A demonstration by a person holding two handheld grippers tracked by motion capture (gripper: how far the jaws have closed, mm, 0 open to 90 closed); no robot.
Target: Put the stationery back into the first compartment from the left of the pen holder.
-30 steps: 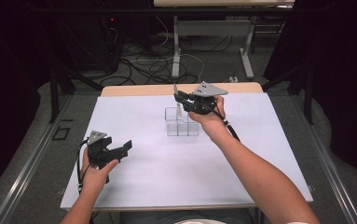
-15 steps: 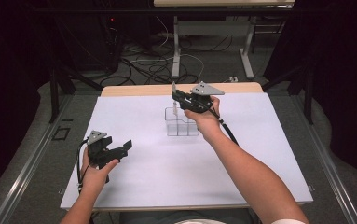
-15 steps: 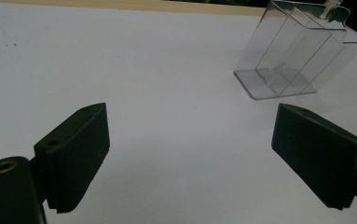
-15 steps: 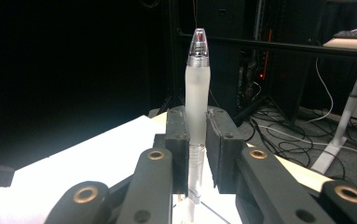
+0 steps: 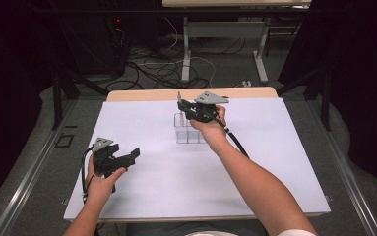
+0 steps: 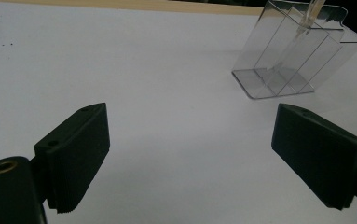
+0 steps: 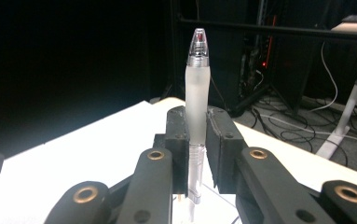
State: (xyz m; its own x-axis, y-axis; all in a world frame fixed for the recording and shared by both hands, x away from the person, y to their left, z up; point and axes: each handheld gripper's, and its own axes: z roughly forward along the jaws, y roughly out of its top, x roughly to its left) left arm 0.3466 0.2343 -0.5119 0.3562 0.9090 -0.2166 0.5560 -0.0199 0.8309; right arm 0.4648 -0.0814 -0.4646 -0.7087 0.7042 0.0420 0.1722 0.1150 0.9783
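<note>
Pen (image 7: 197, 88), frosted barrel with clear cap, stands upright pinched in the right hand-held gripper (image 7: 197, 140).

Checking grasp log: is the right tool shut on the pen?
Shut. The right tool has both jaws pressed against the pen, which stands upright.

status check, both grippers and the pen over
Right gripper shut on frosted clear plastic pen, above clear compartmented plastic holder. Left gripper open, nothing between jaws. White table unobstructed around holder.
</note>
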